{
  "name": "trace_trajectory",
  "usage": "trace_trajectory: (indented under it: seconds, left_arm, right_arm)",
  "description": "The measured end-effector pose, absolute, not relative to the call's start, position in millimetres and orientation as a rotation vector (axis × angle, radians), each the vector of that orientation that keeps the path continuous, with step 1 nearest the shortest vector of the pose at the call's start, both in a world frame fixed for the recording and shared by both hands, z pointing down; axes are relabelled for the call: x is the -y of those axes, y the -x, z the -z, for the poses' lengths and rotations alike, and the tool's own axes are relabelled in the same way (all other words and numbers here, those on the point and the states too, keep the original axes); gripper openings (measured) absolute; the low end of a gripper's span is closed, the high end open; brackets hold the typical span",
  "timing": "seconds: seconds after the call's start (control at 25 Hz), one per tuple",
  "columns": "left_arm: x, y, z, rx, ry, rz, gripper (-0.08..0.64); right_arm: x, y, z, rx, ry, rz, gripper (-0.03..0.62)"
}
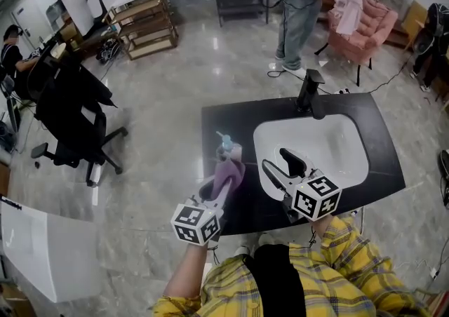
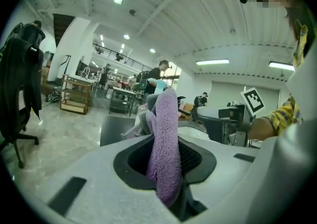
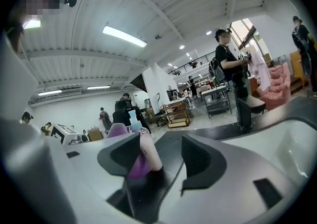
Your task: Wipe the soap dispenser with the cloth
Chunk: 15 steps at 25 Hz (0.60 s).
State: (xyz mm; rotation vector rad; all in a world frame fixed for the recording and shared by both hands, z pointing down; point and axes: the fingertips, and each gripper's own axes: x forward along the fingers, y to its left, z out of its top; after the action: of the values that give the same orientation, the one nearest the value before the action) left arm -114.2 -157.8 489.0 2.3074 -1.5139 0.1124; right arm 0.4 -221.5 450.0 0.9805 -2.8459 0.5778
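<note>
**Left gripper [image 1: 219,193] has the cloth [image 1: 230,172], soap dispenser [image 1: 226,146] dead ahead**

Jaws are clamped on the purple cloth, which flops up over them. Soap dispenser stands upright on the black counter [image 1: 224,119] at that gripper's 12 o'clock, just beside the cloth; touching or not, can't tell. Right gripper [image 1: 279,163] sits spread and empty over the sink [image 1: 337,144], at the dispenser's 3 o'clock. My guess: cloth's soft and fluffy, fine pinched at a fold. Dispenser looks light, smooth and tippy, so I'd steady it round the body, not up top.
</note>
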Motion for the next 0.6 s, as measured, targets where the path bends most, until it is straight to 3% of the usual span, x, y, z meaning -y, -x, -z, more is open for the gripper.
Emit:
trace_trajectory:
  seconds: [0.6]
  left_arm:
    - [157.7, 110.8, -526.3, 1.398, -2.243, -0.347, 0.075]
  right_arm:
    - [211.0, 14.8, -458.8, 2.852, -0.841, -0.573, 0.230]
